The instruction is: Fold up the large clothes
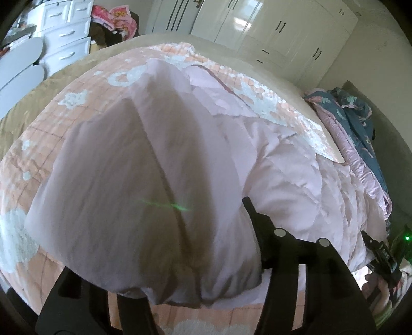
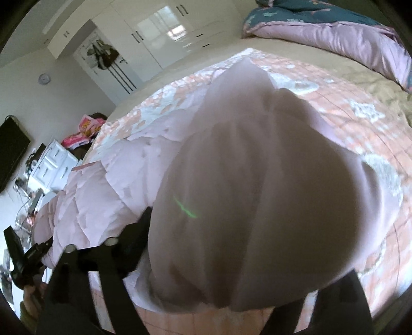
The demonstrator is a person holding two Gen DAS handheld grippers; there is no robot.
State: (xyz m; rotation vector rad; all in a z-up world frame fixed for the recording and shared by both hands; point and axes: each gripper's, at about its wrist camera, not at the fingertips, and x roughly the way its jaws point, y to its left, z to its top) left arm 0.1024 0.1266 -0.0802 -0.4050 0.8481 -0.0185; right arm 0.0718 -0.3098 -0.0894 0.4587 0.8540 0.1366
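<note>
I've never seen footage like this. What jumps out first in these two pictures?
A big pale pink padded garment fills the middle of both views, bunched up close to each camera over a peach patterned bedspread. Black fingers of the left hand-held gripper press into its fabric. In the right wrist view, a teal and lilac quilt is heaped at the far right of the bed.

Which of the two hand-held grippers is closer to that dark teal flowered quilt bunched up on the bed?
Right. The right hand-held gripper holds the pink jacket on the side nearer the teal quilt; the left hand-held gripper grips the jacket's far side.
</note>
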